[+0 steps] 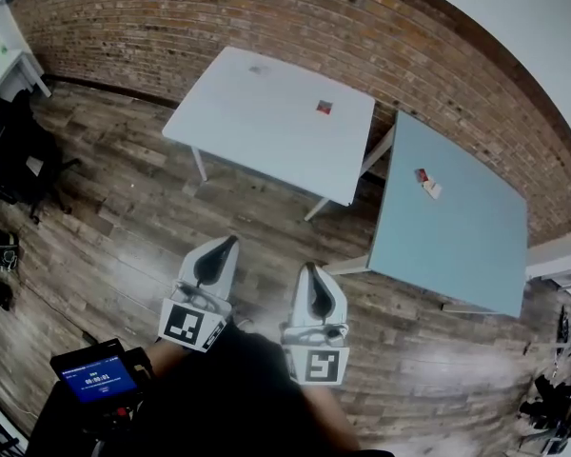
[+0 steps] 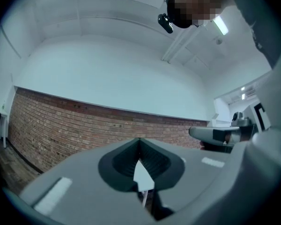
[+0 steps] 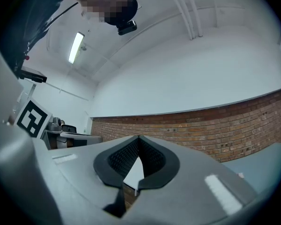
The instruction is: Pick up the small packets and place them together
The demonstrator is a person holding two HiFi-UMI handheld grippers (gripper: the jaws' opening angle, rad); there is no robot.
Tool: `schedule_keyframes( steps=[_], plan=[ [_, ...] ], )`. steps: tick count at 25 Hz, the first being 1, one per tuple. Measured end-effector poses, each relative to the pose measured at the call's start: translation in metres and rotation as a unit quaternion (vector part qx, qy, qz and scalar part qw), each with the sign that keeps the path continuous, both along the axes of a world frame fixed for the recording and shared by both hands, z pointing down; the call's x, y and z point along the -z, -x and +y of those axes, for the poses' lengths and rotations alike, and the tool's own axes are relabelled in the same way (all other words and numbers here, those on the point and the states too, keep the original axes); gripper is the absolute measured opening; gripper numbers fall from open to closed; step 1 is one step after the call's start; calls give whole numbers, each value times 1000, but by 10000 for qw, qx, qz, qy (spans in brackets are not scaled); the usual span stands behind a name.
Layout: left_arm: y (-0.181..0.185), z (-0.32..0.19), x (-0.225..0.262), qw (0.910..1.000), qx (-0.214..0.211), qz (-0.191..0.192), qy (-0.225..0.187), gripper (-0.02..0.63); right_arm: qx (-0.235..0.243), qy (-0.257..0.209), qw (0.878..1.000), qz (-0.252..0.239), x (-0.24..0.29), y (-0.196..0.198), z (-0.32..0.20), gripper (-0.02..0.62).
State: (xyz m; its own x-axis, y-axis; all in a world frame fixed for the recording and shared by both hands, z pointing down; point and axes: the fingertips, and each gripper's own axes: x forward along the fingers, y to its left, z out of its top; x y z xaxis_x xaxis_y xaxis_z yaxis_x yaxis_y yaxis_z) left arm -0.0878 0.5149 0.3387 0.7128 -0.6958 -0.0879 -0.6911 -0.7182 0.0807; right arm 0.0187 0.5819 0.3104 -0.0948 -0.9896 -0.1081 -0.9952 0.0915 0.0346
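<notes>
By the brick wall, white table and blue table hold packets.

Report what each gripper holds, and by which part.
Nothing. The left gripper and right gripper are shut, empty; small flat packets lie on the white table and blue-grey table.

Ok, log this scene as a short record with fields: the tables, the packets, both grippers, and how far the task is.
white table: one small packet, toward its right side
blue-grey table: two small packets close together; contact unclear
left gripper: shut, empty, over the wooden floor, short of both tables
right gripper: shut, empty, beside the left gripper
task state: packets not yet all together
</notes>
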Motion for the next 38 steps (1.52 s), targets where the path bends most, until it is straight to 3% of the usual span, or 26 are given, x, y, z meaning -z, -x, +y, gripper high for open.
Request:
schedule_keyframes(
  steps=[8,19,23,28,38],
  plan=[
    [-62,-83,-7,9995,-230,203,58,0,-408,253,9988,-114,-16,-66,-71,2],
    [-130,-267,-8,9970,-733,135,222,0,-705,581,9956,-209,-28,-119,-260,2],
    [-143,-324,-8,9953,-924,46,299,0,-758,505,9956,-207,-25,-124,-324,2],
    [-145,-360,-8,9947,-903,73,483,0,-1135,741,9906,-181,-27,-147,-347,2],
    [-176,-400,4,9964,-647,100,543,0,-1062,957,9897,-9,-39,-196,-387,2]
  ],
)
